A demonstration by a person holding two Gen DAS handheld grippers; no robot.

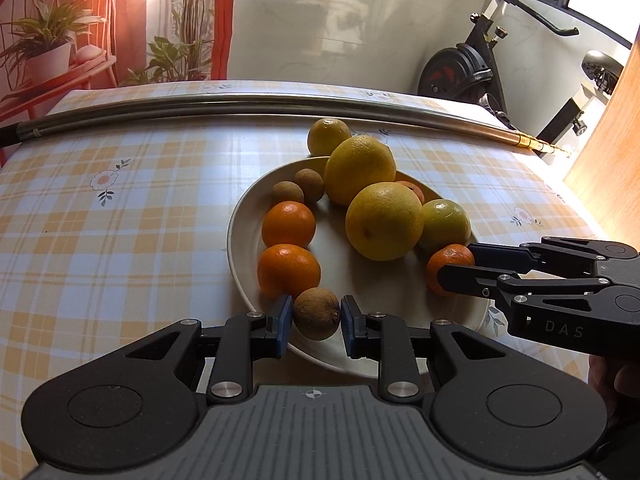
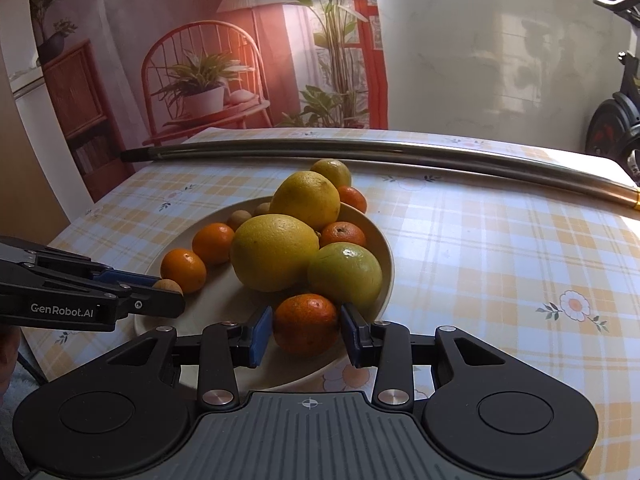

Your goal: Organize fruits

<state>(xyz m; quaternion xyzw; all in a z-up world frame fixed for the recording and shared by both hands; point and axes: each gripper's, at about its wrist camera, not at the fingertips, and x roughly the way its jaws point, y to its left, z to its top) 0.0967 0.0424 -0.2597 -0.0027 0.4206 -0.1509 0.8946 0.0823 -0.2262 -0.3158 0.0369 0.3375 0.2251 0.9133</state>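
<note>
left tool [image 1: 313, 324]: pads astride brown fruit [image 1: 317, 313], narrow gaps | right tool [image 2: 306, 330]: astride mandarin [image 2: 306, 323], grip unclear | both on plate [image 1: 240, 220], desk [image 1: 120, 220]

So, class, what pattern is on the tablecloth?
Yellow-and-white check with small flowers on the tablecloth, clearest in the right wrist view.

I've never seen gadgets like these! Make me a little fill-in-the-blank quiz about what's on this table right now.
1. The fruit sits on a white ____ on the checked tablecloth.
2. The left hand-held gripper has its blue pads on either side of a small ____ fruit.
3. The right hand-held gripper brackets a small ____ at the near rim.
4. Behind the fruit lies a long metal ____ across the table.

Missing words: plate; brown; mandarin; pole
</note>
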